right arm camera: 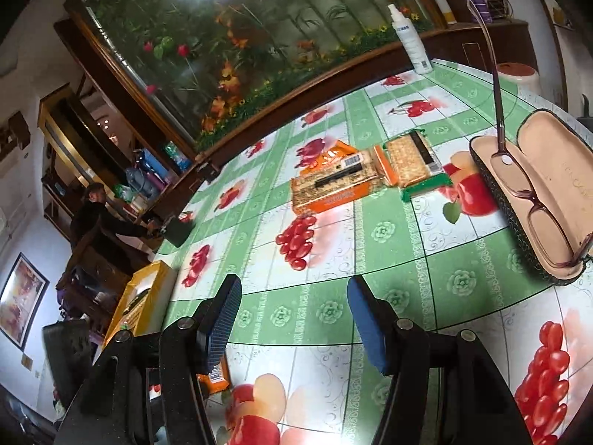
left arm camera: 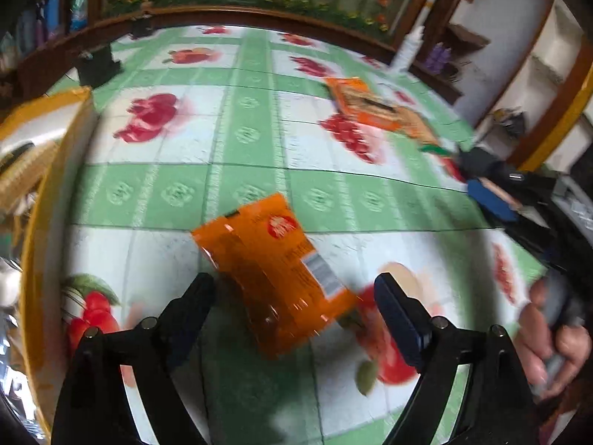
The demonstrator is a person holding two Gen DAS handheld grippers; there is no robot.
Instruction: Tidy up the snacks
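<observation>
Fruit-print desk (left arm camera: 259,141) carries scattered snacks. Left tool (left arm camera: 296,296) released, straddling orange packet (left arm camera: 274,270), likely lining up a pick. Right tool (right arm camera: 292,319) released, empty.

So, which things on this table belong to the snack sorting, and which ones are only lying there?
For the job:
- orange snack bag
- cracker packs
- yellow box

Only lying there:
- glasses in their open case
- spray bottle
</observation>
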